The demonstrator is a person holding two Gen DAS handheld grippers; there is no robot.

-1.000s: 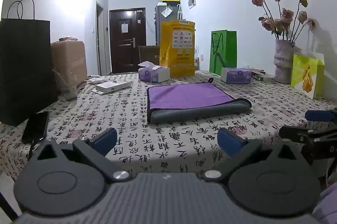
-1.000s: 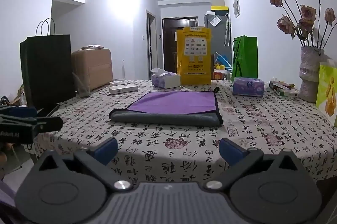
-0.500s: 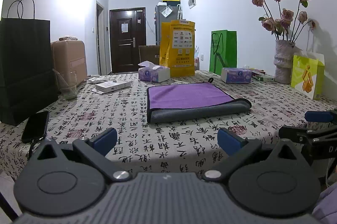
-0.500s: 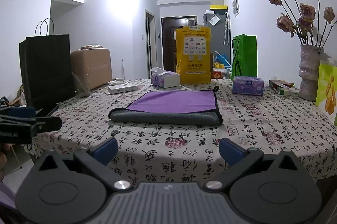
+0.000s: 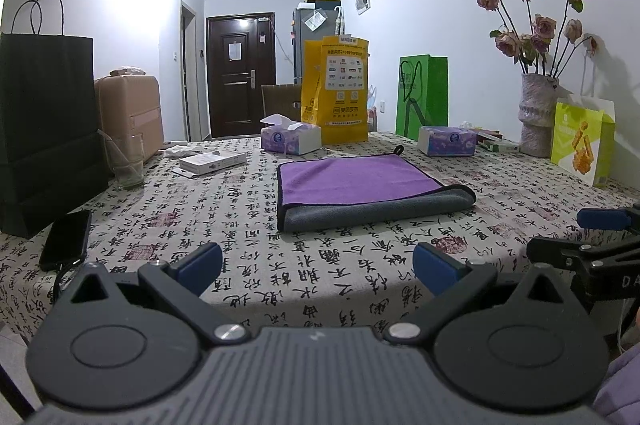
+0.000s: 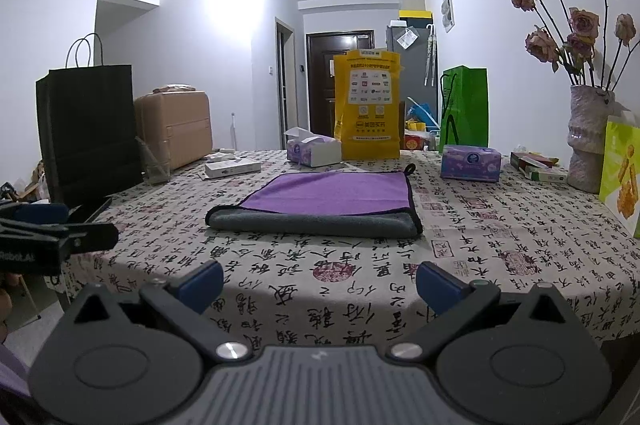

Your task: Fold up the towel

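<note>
A purple and grey towel [image 5: 360, 187] lies folded flat on the patterned tablecloth [image 5: 224, 209], grey fold edge toward me; it also shows in the right wrist view [image 6: 320, 201]. My left gripper [image 5: 318, 265] is open and empty, held off the table's near edge, well short of the towel. My right gripper [image 6: 320, 283] is open and empty, also at the near edge. The right gripper shows at the right of the left wrist view [image 5: 592, 237]; the left gripper shows at the left of the right wrist view [image 6: 60, 233].
On the table: a black paper bag [image 5: 44, 129], a phone [image 5: 66, 239], a glass [image 5: 128, 161], a white box [image 5: 212, 161], two tissue boxes [image 5: 290, 139] [image 5: 446, 141], yellow [image 5: 336, 89] and green bags [image 5: 420, 93], a flower vase [image 5: 536, 113], a lime bag [image 5: 582, 141].
Both grippers have barely moved; the views shift only slightly. The towel lies as before.
</note>
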